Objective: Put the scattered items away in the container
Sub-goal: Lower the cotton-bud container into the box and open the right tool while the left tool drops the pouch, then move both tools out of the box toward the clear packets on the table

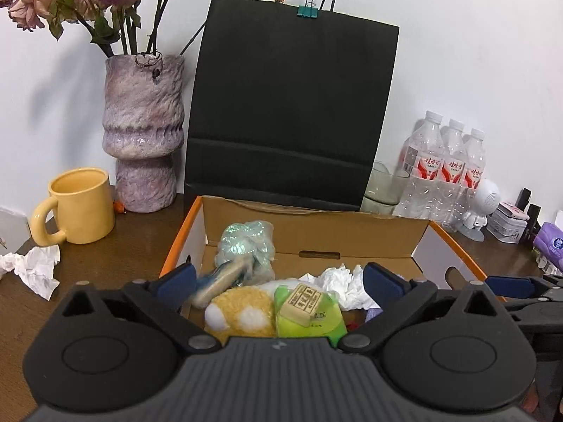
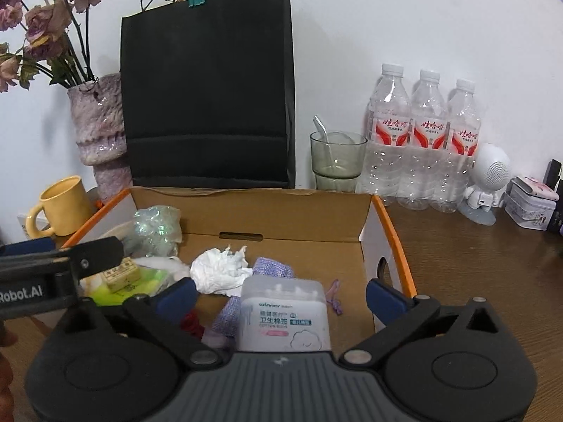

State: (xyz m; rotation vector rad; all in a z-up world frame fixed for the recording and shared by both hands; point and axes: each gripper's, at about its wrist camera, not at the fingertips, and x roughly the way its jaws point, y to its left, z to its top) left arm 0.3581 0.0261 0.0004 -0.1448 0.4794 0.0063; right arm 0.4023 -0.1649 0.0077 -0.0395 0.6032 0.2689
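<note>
An open cardboard box with orange edges (image 1: 316, 228) (image 2: 281, 214) stands on the brown table. It holds a yellow and white plush (image 1: 242, 311), a green packet with a wooden block on it (image 1: 306, 313) (image 2: 123, 274), an iridescent wrapped item (image 1: 246, 242) (image 2: 155, 228), crumpled tissue (image 1: 341, 281) (image 2: 221, 270), a purple cloth (image 2: 274, 267) and a cotton bud box (image 2: 285, 313). My left gripper (image 1: 278, 283) is open above the box's left part. My right gripper (image 2: 281, 293) is open above the cotton bud box, holding nothing.
Crumpled tissue (image 1: 35, 267) lies on the table left of the box, by a yellow mug (image 1: 81, 207) (image 2: 59, 207). Behind stand a purple vase (image 1: 144, 133), a black paper bag (image 1: 292, 105) (image 2: 207, 84), a glass (image 2: 336, 161), three water bottles (image 2: 425, 140) and a white speaker figure (image 2: 489, 183).
</note>
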